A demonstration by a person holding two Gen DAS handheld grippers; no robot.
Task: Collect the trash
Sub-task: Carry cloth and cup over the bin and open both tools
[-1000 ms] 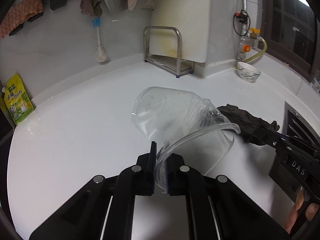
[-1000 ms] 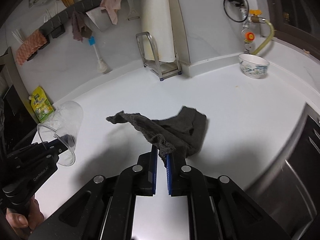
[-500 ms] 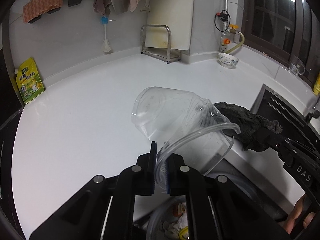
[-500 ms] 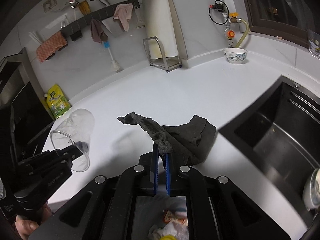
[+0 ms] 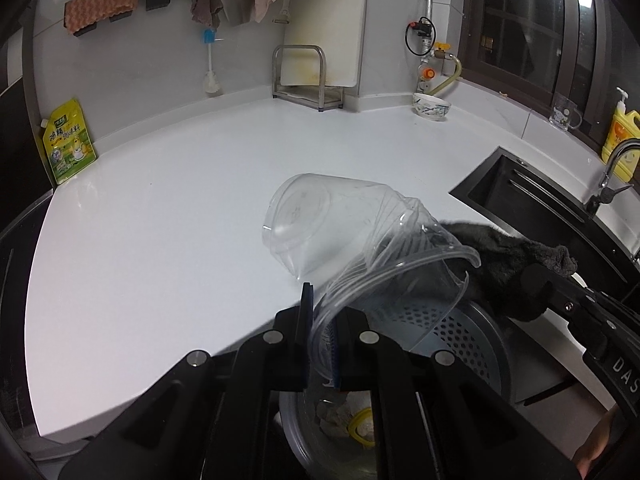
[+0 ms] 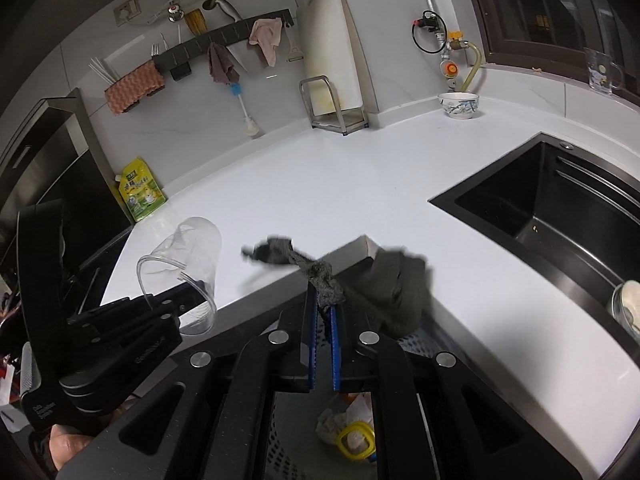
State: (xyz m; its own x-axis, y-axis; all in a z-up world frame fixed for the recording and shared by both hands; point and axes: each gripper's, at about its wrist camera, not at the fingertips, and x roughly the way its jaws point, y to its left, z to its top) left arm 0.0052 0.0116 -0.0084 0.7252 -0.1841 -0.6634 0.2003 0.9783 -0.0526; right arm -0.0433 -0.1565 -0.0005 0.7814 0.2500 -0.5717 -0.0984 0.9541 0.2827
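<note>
My left gripper [image 5: 322,320] is shut on the rim of a clear plastic cup [image 5: 340,224], held on its side past the counter's front edge; it also shows in the right wrist view [image 6: 184,264]. My right gripper [image 6: 322,312] is shut on a dark grey rag [image 6: 384,284], which hangs from the fingers; the rag also shows in the left wrist view [image 5: 512,264]. Below both grippers is a grey perforated trash bin [image 5: 464,336] holding crumpled paper [image 6: 336,424] and a yellow ring [image 6: 356,436].
The white counter [image 5: 180,220] stretches back to the wall. A yellow-green pouch [image 5: 68,144] stands at far left, a metal rack with cutting board [image 5: 312,80] and a bowl [image 5: 432,106] at the back. A black sink [image 6: 552,224] lies to the right.
Both grippers have pulled back off the counter with the cup and the rag. The trash bin has come into view beneath them.
</note>
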